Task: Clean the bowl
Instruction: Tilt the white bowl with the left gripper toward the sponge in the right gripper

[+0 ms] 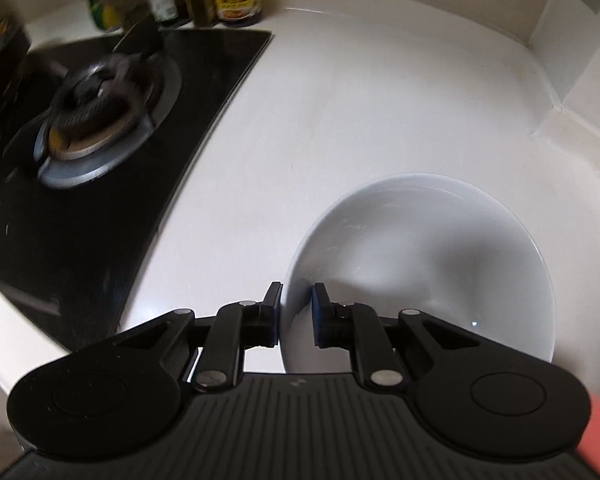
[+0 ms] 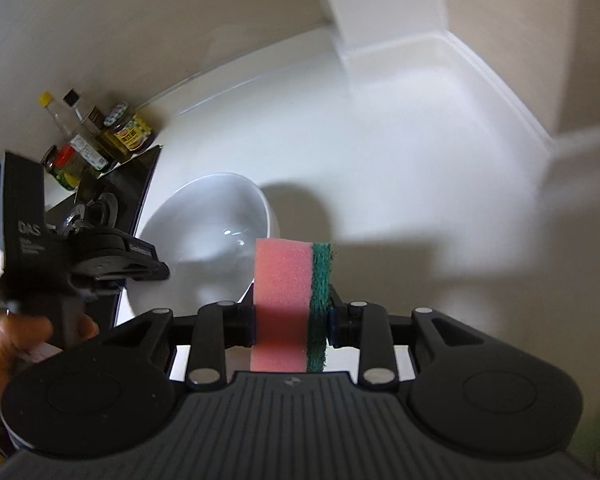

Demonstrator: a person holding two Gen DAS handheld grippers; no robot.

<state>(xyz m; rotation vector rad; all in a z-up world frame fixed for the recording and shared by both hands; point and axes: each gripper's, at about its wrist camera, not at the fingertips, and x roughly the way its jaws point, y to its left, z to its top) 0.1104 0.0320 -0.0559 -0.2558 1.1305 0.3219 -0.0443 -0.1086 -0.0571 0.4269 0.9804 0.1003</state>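
While the left gripper point(image 1: 296, 316) pinches the near rim of the white bowl point(image 1: 420, 264) on the counter point(image 1: 300, 120), the right gripper point(image 2: 292, 316) clamps a pink-and-green sponge point(image 2: 288, 304); the bowl's hollow lies at its eleven o'clock.

Both grippers are matte black: the left gripper point(image 1: 296, 316) and right gripper point(image 2: 292, 320) share ribbed grey bases, round side discs, silver pivot screws and blue-edged pads. The left's handle carries white "DAS" lettering and a small screen.
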